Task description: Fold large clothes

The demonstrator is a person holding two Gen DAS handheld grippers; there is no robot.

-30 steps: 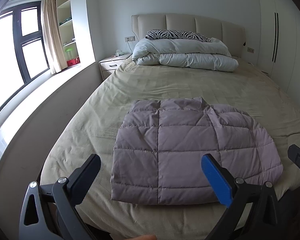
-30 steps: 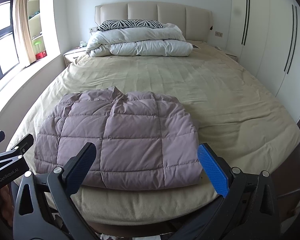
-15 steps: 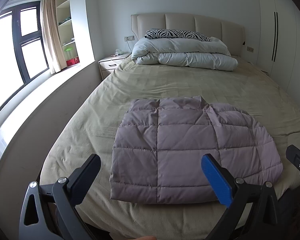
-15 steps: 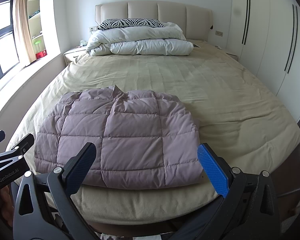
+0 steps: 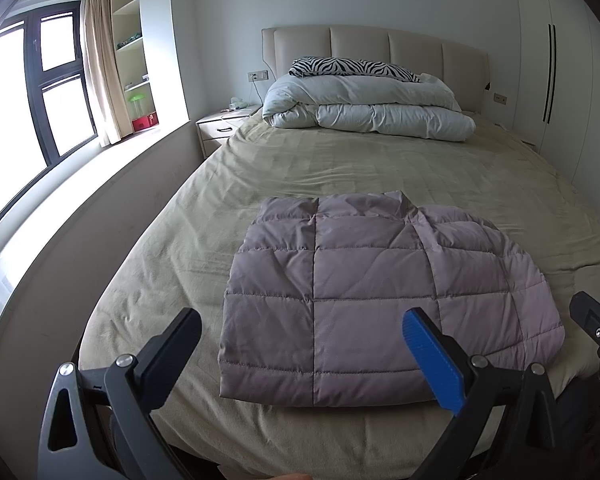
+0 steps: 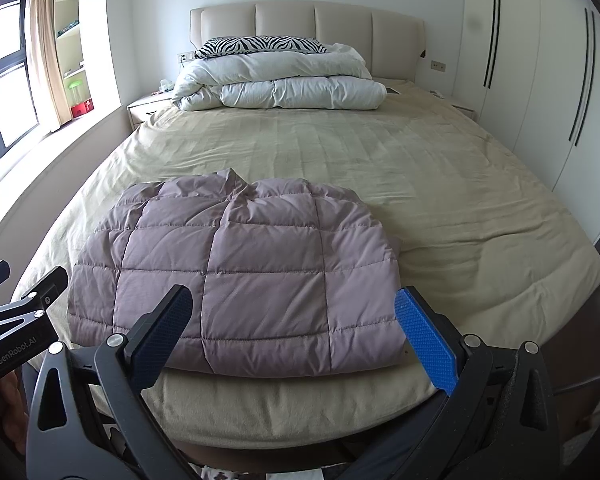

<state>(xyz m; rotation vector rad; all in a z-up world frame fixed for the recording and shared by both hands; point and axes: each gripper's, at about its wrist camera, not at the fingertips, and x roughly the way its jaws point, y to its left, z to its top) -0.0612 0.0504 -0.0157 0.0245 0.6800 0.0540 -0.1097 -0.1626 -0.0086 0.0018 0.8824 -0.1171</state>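
A mauve quilted puffer jacket (image 5: 380, 300) lies folded into a flat rectangle near the foot of the bed; it also shows in the right wrist view (image 6: 244, 272). My left gripper (image 5: 300, 352) is open and empty, held back from the jacket's near edge. My right gripper (image 6: 296, 332) is open and empty too, just short of the jacket's near edge. Each gripper's body shows at the edge of the other's view.
The bed (image 5: 340, 168) has a beige sheet. A folded white duvet (image 5: 364, 108) and a zebra pillow (image 5: 348, 67) lie at the headboard. A nightstand (image 5: 220, 128) and window ledge are on the left, white wardrobes (image 6: 540, 72) on the right.
Both views have drawn back slightly from the bed; the jacket lies as before and both grippers stay open.
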